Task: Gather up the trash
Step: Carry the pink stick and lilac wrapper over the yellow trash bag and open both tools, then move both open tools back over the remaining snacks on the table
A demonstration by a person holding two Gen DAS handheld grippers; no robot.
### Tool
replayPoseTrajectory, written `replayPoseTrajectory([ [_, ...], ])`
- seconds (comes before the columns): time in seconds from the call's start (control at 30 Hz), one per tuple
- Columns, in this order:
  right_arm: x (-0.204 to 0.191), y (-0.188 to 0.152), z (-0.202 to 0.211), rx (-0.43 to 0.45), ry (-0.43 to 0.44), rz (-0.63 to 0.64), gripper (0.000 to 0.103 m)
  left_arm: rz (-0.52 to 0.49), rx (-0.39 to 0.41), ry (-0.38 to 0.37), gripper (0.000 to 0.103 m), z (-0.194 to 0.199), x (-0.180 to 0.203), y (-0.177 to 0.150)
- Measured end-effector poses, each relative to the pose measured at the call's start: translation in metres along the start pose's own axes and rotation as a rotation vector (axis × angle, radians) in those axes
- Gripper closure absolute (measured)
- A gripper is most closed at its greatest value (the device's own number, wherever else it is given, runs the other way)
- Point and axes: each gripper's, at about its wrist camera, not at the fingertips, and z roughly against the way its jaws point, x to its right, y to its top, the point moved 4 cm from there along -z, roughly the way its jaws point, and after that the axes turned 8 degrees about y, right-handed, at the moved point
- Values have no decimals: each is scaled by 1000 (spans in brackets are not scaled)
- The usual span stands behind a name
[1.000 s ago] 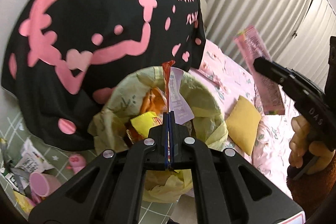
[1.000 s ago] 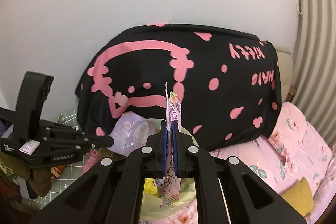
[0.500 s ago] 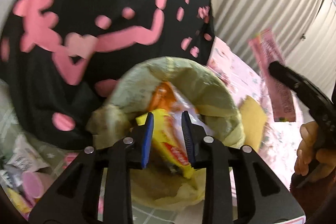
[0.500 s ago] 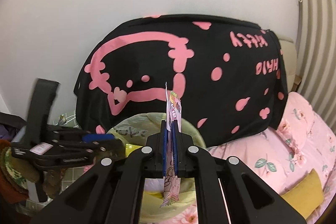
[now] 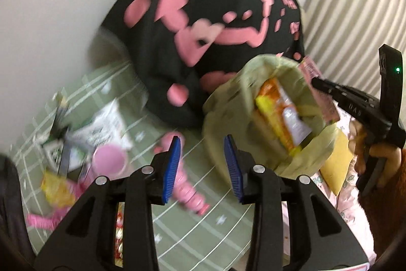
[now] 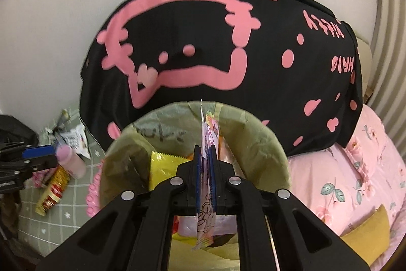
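Observation:
A bin lined with a pale green bag [image 5: 228, 103] [image 6: 256, 133] holds yellow and orange wrappers [image 5: 279, 113]. My left gripper [image 5: 202, 164] is open and empty, to the left of the bin above the green mat. My right gripper [image 6: 205, 164] is shut on a pink snack wrapper [image 6: 210, 133] and holds it upright over the bin's mouth; it also shows in the left wrist view [image 5: 319, 93] at the bin's right rim. More trash lies on the mat: a pink cup [image 5: 109, 161], a white packet [image 5: 101, 126], a yellow wrapper [image 5: 57, 187].
A black cloth with pink print [image 6: 215, 42] hangs behind the bin against the wall. A pink bedspread [image 6: 355, 174] with a yellow cushion [image 6: 365, 227] lies to the right. A checked green mat [image 5: 203, 233] covers the floor on the left.
My left gripper opened, dropped its wrapper into the bin and swung left toward the mat. My right gripper moved the pink wrapper over the bin.

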Motion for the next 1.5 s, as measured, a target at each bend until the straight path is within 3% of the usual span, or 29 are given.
replayPoseTrajectory([
  [0.07,-2,-3,-4,-8,3,7,71,31,-20,13,69,-1,-13,-14],
  [0.1,-3,-5,-4,-9,10,9,69,43,-26,19,69,-1,-17,-19],
  [0.3,-16,-4,0,4,26,23,69,121,-22,80,69,8,-56,-46],
  [0.47,-44,2,-1,12,76,54,69,208,-8,193,69,25,-114,-73],
  [0.8,-160,-14,-32,-68,288,163,69,502,-8,399,68,60,-236,-131],
  [1.1,-252,-59,-74,-192,442,187,69,541,3,416,64,69,-254,-146],
  [1.37,-291,-92,-113,-305,452,153,69,470,-19,395,63,61,-242,-148],
  [1.5,-298,-99,-130,-329,412,140,69,473,-20,371,63,59,-242,-147],
])
